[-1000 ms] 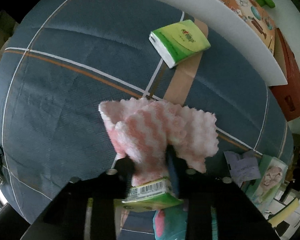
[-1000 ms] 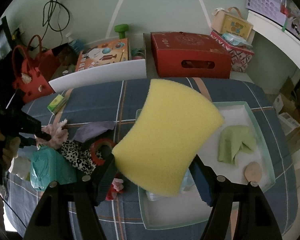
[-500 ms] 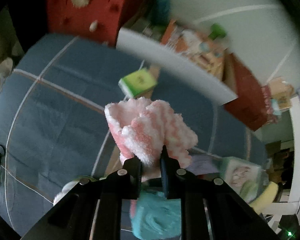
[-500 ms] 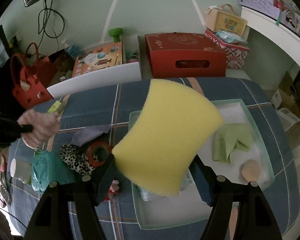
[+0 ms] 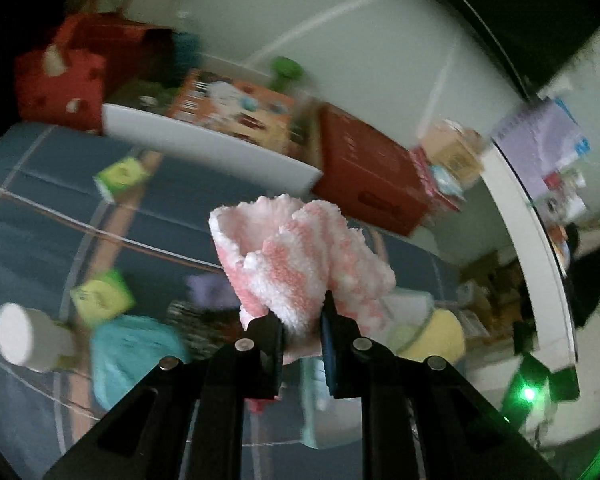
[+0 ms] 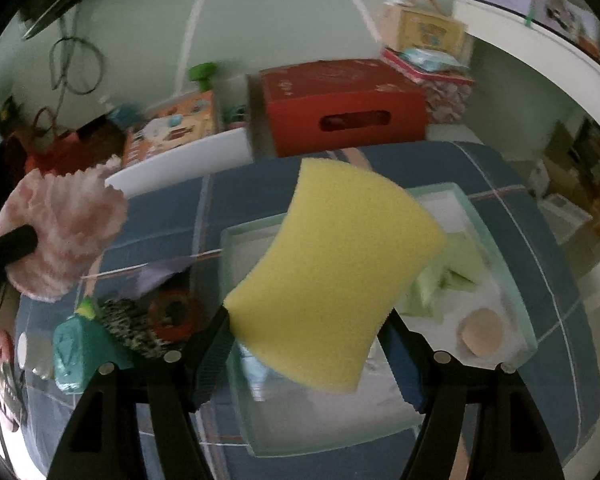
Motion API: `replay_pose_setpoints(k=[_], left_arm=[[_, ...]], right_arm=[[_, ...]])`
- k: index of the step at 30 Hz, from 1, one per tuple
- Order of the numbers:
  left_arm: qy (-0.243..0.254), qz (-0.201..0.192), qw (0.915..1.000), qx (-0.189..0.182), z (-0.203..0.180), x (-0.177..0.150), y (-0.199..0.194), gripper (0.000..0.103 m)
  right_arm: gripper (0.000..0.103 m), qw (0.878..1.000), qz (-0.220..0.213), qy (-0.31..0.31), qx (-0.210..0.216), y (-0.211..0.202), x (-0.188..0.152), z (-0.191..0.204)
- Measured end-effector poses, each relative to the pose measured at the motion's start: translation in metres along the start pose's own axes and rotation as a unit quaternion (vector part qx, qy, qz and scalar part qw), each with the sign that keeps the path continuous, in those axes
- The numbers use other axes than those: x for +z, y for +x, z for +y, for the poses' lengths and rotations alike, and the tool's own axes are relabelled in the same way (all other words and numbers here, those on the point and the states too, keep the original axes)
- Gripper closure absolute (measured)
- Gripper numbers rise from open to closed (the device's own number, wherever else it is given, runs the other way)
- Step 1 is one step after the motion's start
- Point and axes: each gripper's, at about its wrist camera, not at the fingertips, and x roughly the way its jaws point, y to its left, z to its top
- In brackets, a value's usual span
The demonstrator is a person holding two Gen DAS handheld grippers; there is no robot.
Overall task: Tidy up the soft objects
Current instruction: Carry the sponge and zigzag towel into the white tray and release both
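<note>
The left gripper (image 5: 302, 322) was clamped on a pink-and-white fluffy cloth (image 5: 300, 264), held clear above the blue plaid tablecloth (image 5: 40, 216) near its left edge. The right gripper (image 6: 306, 322) grasped a yellow sponge (image 6: 332, 276) above the pale green tray (image 6: 516, 292) at the right side.

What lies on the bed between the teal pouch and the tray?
In the right wrist view: a leopard-print cloth and a red ring, between pouch and tray.
</note>
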Motion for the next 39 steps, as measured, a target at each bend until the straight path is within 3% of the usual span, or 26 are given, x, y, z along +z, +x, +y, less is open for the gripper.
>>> replay_pose_setpoints(k=[4,13,25,28,30,34,39], left_arm=[[0.032,0.013,0.9993,-0.017,-0.031,-0.012,0.014,0.087],[0.081,0.08,0.9921,-0.053,-0.082,-0.043,0.083,0.087],[0.076,0.121,0.9897,0.013,-0.068,-0.053,0.158,0.086],[0.065,0.134,0.9888,0.013,-0.061,-0.056,0.166,0.086],[0.061,0.139,0.9885,0.004,-0.06,-0.057,0.165,0.082],[0.06,0.127,0.99,0.003,-0.062,-0.053,0.147,0.04],[0.062,0.092,0.9938,0.011,-0.063,-0.045,0.117,0.025]], right_arm=[[0.029,0.999,0.005,0.035,-0.027,0.004,0.001,-0.031],[0.029,0.988,0.024,0.13,-0.084,0.02,-0.004,-0.117],[0.028,0.989,0.063,0.121,-0.065,0.056,-0.007,-0.113],[0.028,0.988,0.069,0.119,-0.067,0.058,-0.006,-0.111],[0.027,0.988,0.07,0.117,-0.068,0.057,-0.005,-0.11],[0.024,0.989,0.064,0.109,-0.071,0.048,-0.003,-0.106],[0.022,0.991,0.048,0.11,-0.064,0.038,0.001,-0.104]])
